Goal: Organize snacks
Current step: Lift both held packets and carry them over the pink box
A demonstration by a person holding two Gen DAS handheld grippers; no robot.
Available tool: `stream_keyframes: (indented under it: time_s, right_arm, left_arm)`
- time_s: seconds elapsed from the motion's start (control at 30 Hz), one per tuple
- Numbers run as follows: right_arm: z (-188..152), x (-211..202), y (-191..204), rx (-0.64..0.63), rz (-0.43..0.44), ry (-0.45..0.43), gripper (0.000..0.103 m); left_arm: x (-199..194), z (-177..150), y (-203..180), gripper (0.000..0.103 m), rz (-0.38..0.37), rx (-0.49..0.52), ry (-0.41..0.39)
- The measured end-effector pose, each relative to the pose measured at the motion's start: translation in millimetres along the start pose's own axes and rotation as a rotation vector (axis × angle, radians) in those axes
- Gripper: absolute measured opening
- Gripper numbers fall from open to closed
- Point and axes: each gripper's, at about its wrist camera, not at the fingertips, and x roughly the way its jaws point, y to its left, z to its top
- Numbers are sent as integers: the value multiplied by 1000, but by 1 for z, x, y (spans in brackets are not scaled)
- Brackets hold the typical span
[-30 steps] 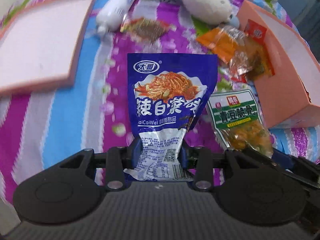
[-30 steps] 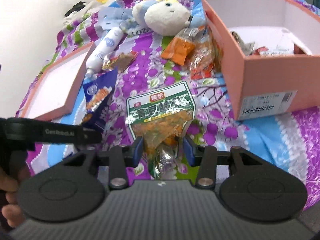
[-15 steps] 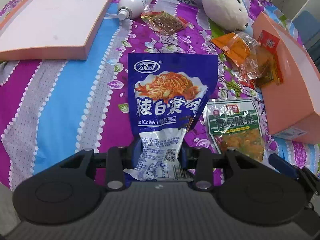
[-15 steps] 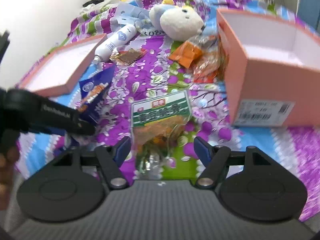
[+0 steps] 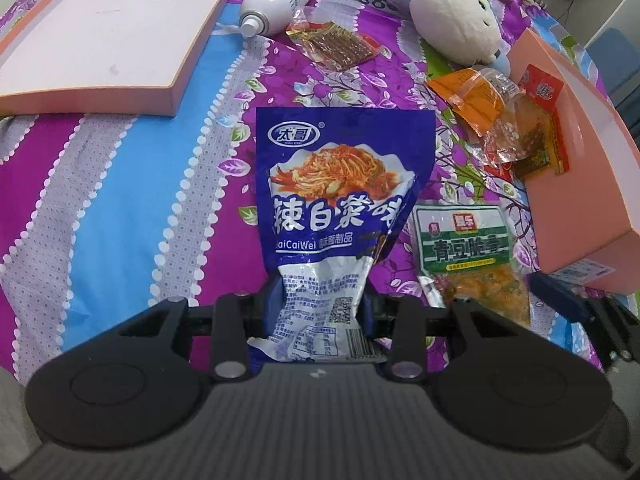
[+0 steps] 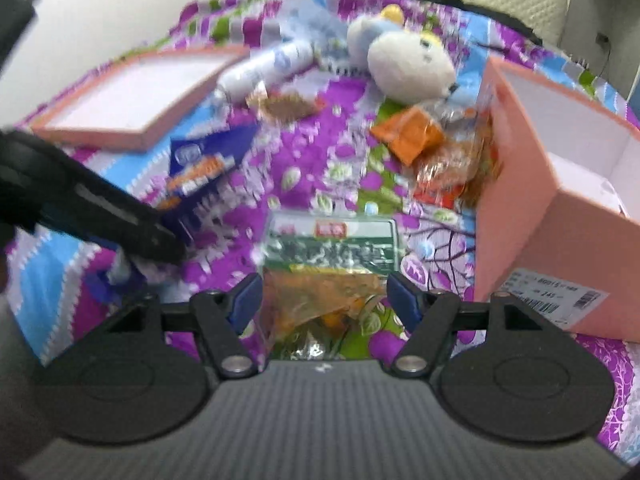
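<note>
My left tool [image 5: 318,304] is clamped on the blue packet's [image 5: 340,184] lower end. My right tool [image 6: 323,300] stands released, jaws spread either side of the green packet [image 6: 330,256] lying on the bedspread [image 5: 120,208]. Pink box [image 6: 560,208] right of it.

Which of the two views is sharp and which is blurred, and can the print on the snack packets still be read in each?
Left wrist view: sharp; the print on the blue packet in the left gripper and on the green packet reads clearly. Right wrist view: motion-blurred; the green packet between the open right gripper shows smeared, unreadable print, though the fisheye bends both views' edges.
</note>
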Motion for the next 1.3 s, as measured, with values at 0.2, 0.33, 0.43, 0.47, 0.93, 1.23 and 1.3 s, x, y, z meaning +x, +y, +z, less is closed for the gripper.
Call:
stream_keyframes:
  time_s: [0.2, 0.33, 0.43, 0.47, 0.93, 1.23, 1.3]
  right_arm:
    - [3, 13, 7, -47, -1, 23, 72]
    - [4, 13, 6, -22, 11, 56, 62]
    - [6, 10, 3, 5, 7, 64, 56]
    - [6, 9, 2, 14, 9, 64, 54]
    - [19, -56, -27, 202, 7, -4, 49]
    - [31, -118, -38, 262, -24, -117, 49]
    - [33, -132, -39, 266, -34, -143, 49]
  left_arm:
    - [1, 2, -6, 44, 17, 19, 0]
    - [-2, 6, -9, 43, 3, 18, -4]
    - [-8, 9, -11, 42, -2, 19, -12]
    - [-11, 9, -12, 42, -5, 21, -15]
    - [-76, 8, -40, 42, -73, 36, -90]
    - [-130, 7, -51, 42, -131, 45, -162]
    - [-142, 6, -53, 42, -136, 51, -180]
